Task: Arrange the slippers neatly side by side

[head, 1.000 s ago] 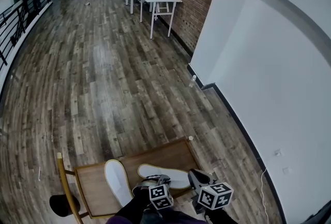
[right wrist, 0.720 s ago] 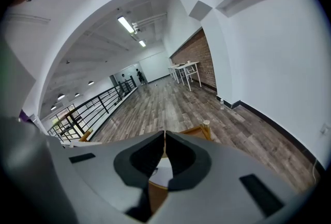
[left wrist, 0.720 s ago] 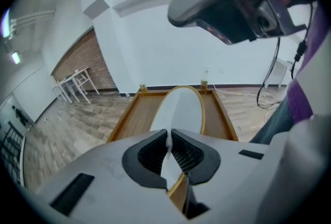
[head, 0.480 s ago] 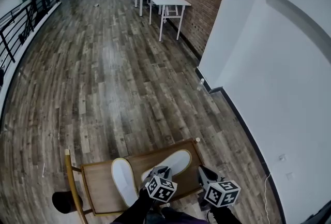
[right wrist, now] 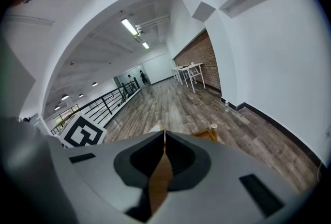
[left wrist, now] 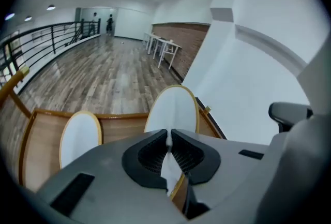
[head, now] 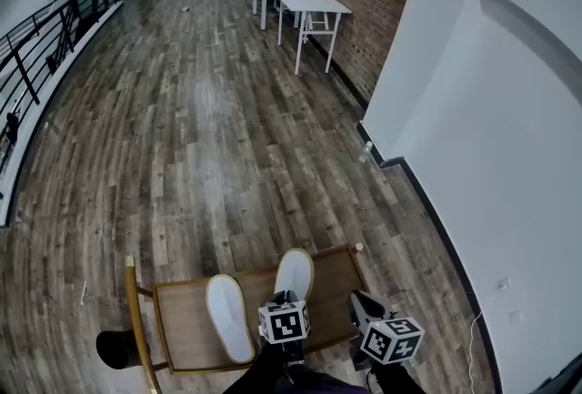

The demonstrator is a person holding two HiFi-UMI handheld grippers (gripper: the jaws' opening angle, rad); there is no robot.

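Two white slippers with tan rims lie on a wooden chair seat [head: 186, 336]. The left slipper [head: 229, 316] [left wrist: 79, 135] rests flat, toe pointing away. The right slipper [head: 294, 275] [left wrist: 173, 110] points the same way, close beside it but not touching. My left gripper [head: 285, 298] [left wrist: 168, 138] is shut on this slipper's near heel edge, and the thin white rim shows pinched between the pads. My right gripper [head: 359, 303] [right wrist: 164, 137] hovers at the seat's right front corner, shut with nothing in it.
The seat has a raised wooden rail and corner post [right wrist: 212, 128]. A black round object [head: 118, 348] sits at the chair's left. White wall runs along the right, with a bottle [head: 367, 149] on the floor by it. White tables [head: 305, 5] and a railing [head: 36, 65] stand far off.
The left gripper has swung the right slipper from lying crosswise to pointing away, parallel to the other slipper. The right gripper has stayed put.
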